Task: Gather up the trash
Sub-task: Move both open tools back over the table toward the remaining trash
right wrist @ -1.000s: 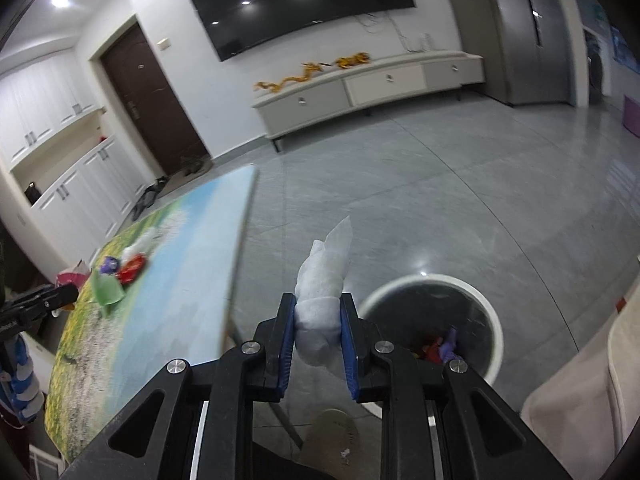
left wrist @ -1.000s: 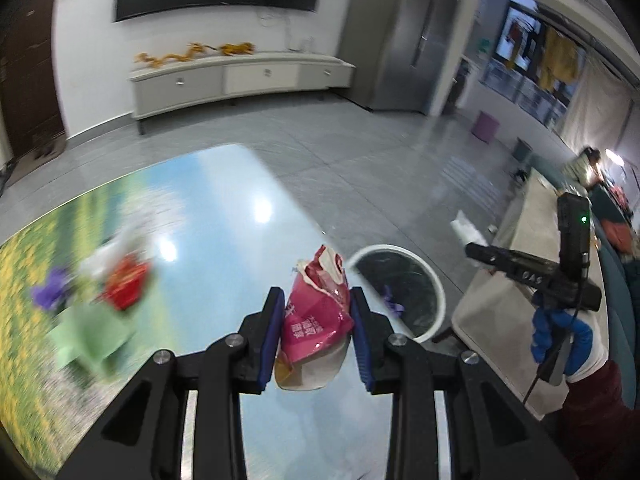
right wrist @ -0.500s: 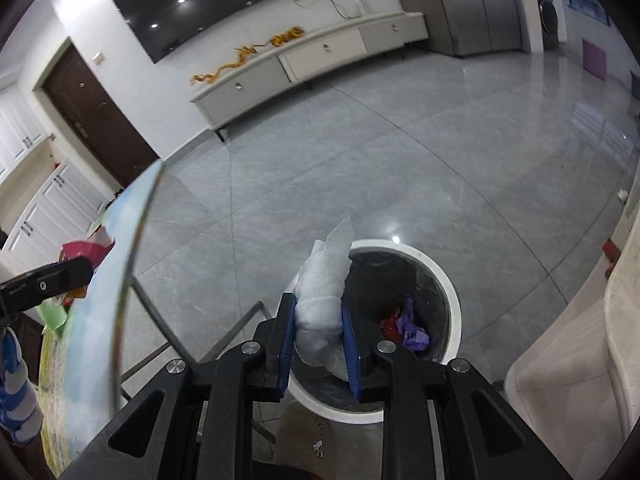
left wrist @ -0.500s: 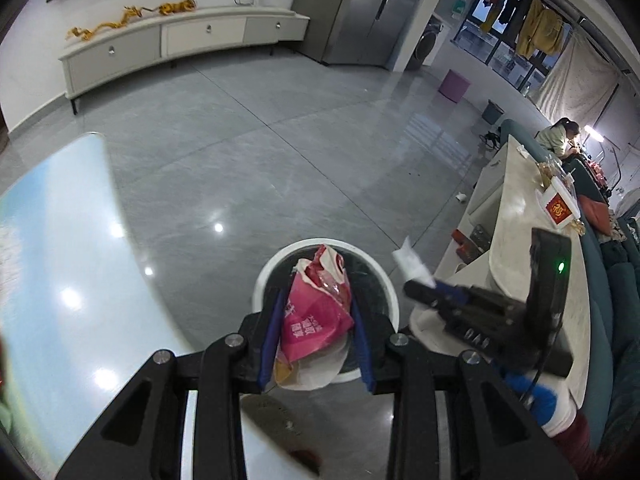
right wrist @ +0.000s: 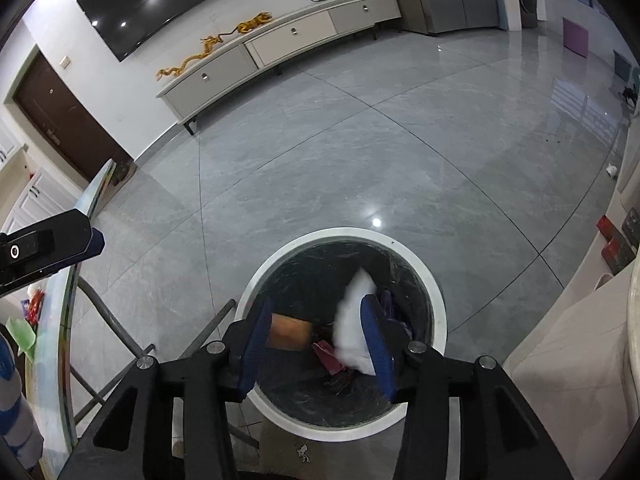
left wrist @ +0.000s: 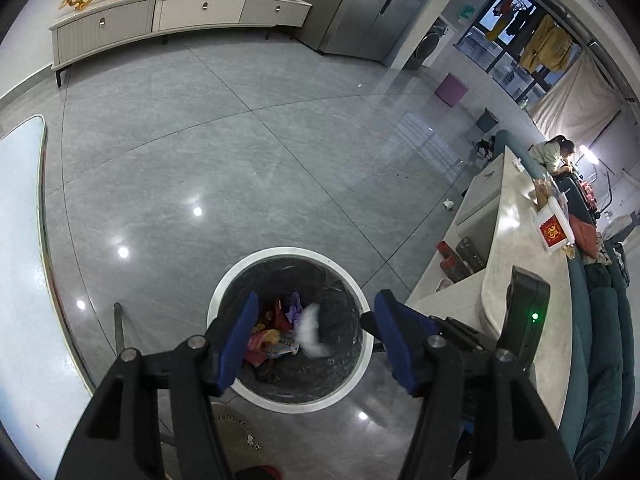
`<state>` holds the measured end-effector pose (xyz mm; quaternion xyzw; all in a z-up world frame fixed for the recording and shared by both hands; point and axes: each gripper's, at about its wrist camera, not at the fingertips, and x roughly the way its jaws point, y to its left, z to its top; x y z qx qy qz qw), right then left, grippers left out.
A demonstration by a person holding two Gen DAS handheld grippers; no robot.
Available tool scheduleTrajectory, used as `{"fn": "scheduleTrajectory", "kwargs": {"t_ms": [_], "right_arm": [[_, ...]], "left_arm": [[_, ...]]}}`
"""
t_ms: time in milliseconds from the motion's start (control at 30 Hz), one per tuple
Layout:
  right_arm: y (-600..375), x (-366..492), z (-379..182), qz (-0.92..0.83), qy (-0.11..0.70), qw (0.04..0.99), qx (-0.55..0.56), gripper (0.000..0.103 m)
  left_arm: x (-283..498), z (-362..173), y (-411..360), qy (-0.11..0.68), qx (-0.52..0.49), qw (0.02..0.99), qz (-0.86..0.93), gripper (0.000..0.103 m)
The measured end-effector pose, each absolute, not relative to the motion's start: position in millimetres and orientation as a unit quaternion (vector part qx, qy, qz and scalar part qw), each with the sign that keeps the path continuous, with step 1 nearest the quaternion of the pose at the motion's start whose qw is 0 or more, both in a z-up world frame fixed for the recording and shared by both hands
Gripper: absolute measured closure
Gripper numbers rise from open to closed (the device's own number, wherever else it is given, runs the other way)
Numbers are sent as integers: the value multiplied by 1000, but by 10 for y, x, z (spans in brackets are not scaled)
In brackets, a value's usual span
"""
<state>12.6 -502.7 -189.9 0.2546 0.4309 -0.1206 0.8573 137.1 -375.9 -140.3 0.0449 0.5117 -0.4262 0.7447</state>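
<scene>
A round bin with a white rim [left wrist: 224, 292] [right wrist: 340, 236] and a black liner stands on the floor under both grippers. My left gripper [left wrist: 316, 336] hangs over it, its jaws opening with nothing pressed between them. The pink snack packet [left wrist: 258, 342] lies in the bin among other wrappers. My right gripper [right wrist: 316, 320] is above the bin too, its jaws opening. The white tissue [right wrist: 354, 320] [left wrist: 310, 332] is a blur beside the right pad, dropping into the bin. A blurred orange-brown piece [right wrist: 288, 330] shows between the right fingers, down in the bin.
The glossy table edge [left wrist: 24, 240] [right wrist: 68, 320] runs along the left, with metal legs [right wrist: 120, 332] below and green and red scraps [right wrist: 20, 332] on top. A pale counter [left wrist: 520, 260] and a teal sofa [left wrist: 600, 340] stand on the right. A slipper [left wrist: 236, 432] lies near the bin.
Both grippers have swung from the table to above the bin and sunk lower. Both have opened: the pink packet has left the left one, the tissue is leaving the right one.
</scene>
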Motion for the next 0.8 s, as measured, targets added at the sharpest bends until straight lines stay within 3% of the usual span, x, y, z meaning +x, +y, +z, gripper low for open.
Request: {"fn": "scheduleTrajectory", "kwargs": {"t_ms": [300, 800], "right_arm": [[-4993, 49, -1775, -124, 421, 862, 253, 59], [-4524, -93, -1060, -105, 376, 894, 219, 59]], "left_arm": [[1246, -1196, -3499, 483, 53, 771, -412, 44], [873, -591, -2616, 407, 64, 822, -392, 44]]}}
